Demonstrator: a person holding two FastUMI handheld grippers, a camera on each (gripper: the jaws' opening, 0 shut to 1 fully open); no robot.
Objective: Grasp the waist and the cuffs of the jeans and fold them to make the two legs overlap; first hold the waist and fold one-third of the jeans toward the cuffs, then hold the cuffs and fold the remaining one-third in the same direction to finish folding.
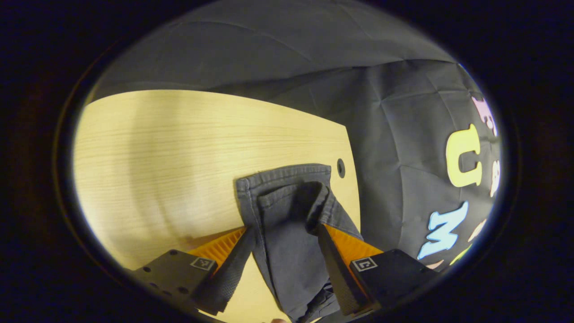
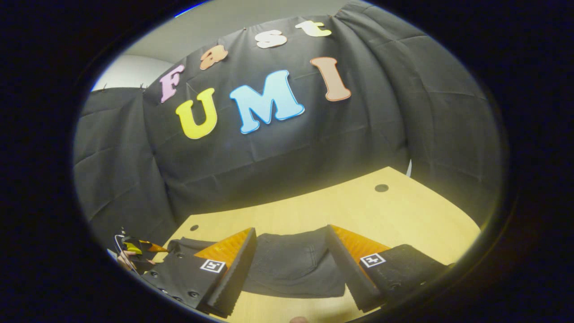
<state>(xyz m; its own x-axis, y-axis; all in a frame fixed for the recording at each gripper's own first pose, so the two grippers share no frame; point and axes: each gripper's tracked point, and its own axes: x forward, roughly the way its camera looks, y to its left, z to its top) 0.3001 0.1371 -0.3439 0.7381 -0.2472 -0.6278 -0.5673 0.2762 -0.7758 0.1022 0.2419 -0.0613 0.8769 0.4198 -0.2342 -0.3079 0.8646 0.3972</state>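
Dark grey jeans (image 1: 287, 224) lying on a pale wooden table (image 1: 157, 157), cuff end near the table's edge hole (image 1: 341, 168) in the left gripper view. Left gripper (image 1: 283, 233) spread wide, a leg running between the fingers, hem at 12 o'clock; contact with the cloth impossible to tell. In the right gripper view, a flat grey panel of jeans (image 2: 293, 262) between the fingers of the right gripper (image 2: 290, 233), likewise spread, not pressing. At 9 o'clock there, the other gripper beside the fabric.

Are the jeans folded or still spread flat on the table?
Folded, at least partly: in the left gripper view the jeans lie with one leg over the other, hems stacked on the table. Thirds: cannot tell.
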